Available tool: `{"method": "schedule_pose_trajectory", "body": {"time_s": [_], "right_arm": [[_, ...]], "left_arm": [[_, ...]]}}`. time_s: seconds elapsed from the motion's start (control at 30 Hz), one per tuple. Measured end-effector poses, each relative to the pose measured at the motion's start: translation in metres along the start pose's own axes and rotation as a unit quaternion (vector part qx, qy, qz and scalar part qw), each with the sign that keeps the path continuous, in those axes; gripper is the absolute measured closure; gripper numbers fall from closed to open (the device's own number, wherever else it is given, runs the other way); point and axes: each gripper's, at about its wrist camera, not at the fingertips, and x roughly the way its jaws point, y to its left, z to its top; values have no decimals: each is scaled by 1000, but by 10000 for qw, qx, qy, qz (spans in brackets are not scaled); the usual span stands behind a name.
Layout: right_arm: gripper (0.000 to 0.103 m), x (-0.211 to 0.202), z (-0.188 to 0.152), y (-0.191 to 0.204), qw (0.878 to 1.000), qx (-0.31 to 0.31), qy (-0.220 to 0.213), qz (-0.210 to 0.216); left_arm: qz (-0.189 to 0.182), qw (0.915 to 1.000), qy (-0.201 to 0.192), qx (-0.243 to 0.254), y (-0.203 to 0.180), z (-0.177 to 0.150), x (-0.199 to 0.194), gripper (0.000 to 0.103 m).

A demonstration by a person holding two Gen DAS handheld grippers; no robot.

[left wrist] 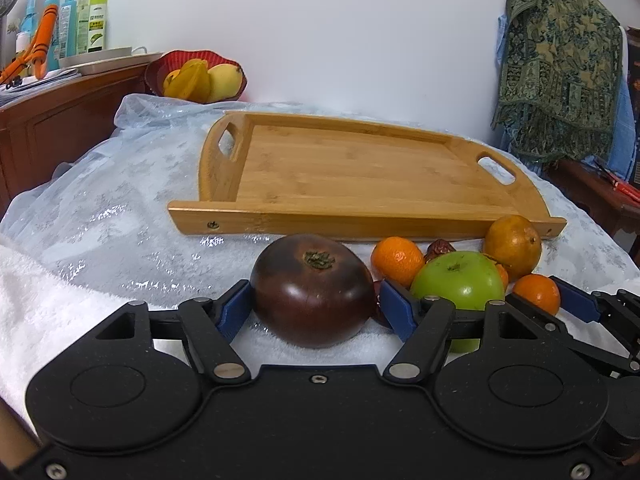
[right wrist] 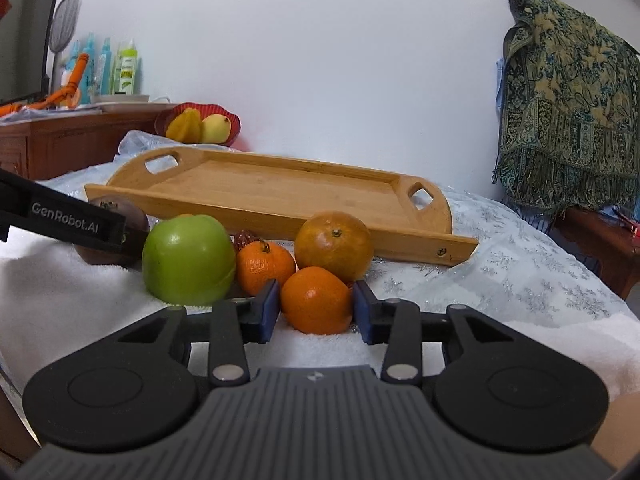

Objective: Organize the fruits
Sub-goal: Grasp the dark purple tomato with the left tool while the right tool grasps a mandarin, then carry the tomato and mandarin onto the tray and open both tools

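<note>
I see the task fruits grouped on a white terry towel [right wrist: 500,344] at the near edge of the counter [left wrist: 100,216], which is covered by a clear patterned plastic sheet. The left gripper [left wrist: 316,308] brackets a dark purple-brown round fruit with a dried calyx [left wrist: 314,290]; its blue pads sit at both flanks of the fruit. The left pad appears to touch the skin, but I cannot tell whether the right pad presses on it. The fruit rests on the towel.

The right gripper [right wrist: 316,308] is drawn in on a small orange mandarin [right wrist: 316,300], with both blue pads against its sides; the mandarin sits on the towel. Just behind it are a second small mandarin [right wrist: 266,266] and a larger dull-orange citrus fruit [right wrist: 334,242], touching one another. A shiny green apple [right wrist: 188,260] stands just left of them, with a small wrinkled red date [right wrist: 244,239] behind it.

Beyond the fruits, an empty bamboo serving tray with cut-out handles [left wrist: 360,176] lies flat on the counter. Further back, a red scalloped bowl [left wrist: 176,64] holds yellow fruits. A wooden cabinet [left wrist: 52,128] at the left carries spray bottles [left wrist: 72,24]. A patterned green fringed cloth [left wrist: 560,68] hangs at the right.
</note>
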Motion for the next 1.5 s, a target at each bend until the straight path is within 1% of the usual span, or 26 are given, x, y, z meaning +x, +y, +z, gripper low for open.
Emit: {"method": "schedule_pose_trajectory", "body": {"time_s": [0.1, 0.2, 0.3, 0.37, 0.5, 0.7, 0.87, 0.9, 0.93, 1.0, 1.07, 1.13, 1.2, 1.3, 1.37, 1.43, 1.5], "right_arm": [[60, 1, 4, 2, 10000, -32, 49, -13], [61, -2, 10, -1, 9999, 96, 33, 93], [61, -7, 18, -5, 9998, 158, -108, 79], [61, -6, 24, -11, 9992, 354, -131, 134], [61, 3, 45, -26, 9972, 674, -198, 271], [61, 39, 85, -43, 9953, 858, -244, 376], [61, 86, 109, -49, 9962, 805, 13, 319], [61, 96, 112, -51, 9960, 828, 83, 319], [61, 105, 113, -52, 9959, 838, 155, 315], [61, 121, 114, -53, 9958, 824, 291, 272], [61, 133, 112, -55, 9951, 852, 450, 226], [61, 140, 107, -55, 9938, 910, 609, 188], [61, 145, 102, -54, 9925, 947, 757, 161], [61, 145, 99, -51, 9925, 889, 822, 161], [61, 146, 98, -50, 9925, 874, 843, 159], [61, 148, 97, -50, 9913, 933, 913, 148], [61, 149, 97, -50, 9913, 943, 908, 149]], "left_arm": [[-2, 10000, 5, -20, 1, 3, -2, 42], [3, 10000, 2, -3, 3, 6, -6, 43], [-16, 9999, -128, 45, 6, 10, -15, 43], [-54, 9997, -238, 62, 9, 16, -21, 43], [-165, 9990, -405, 128, 16, 38, -21, 43], [-239, 9981, -548, 180, 25, 84, 7, 43], [-304, 9980, -520, 203, 29, 118, 47, 43], [-306, 9981, -504, 200, 29, 123, 56, 45], [-305, 9982, -478, 189, 30, 127, 64, 53], [-334, 9976, -565, 206, 31, 133, 78, 69], [-390, 9970, -622, 229, 32, 138, 88, 69], [-308, 9978, -526, 258, 32, 138, 100, 66], [-359, 9973, -598, 242, 33, 136, 103, 66], [-454, 9968, -602, 268, 31, 133, 102, 66], [-449, 9962, -667, 340, 29, 129, 101, 66], [-438, 9956, -711, 432, 26, 126, 98, 63], [-456, 9955, -713, 429, 24, 125, 97, 62]]}}
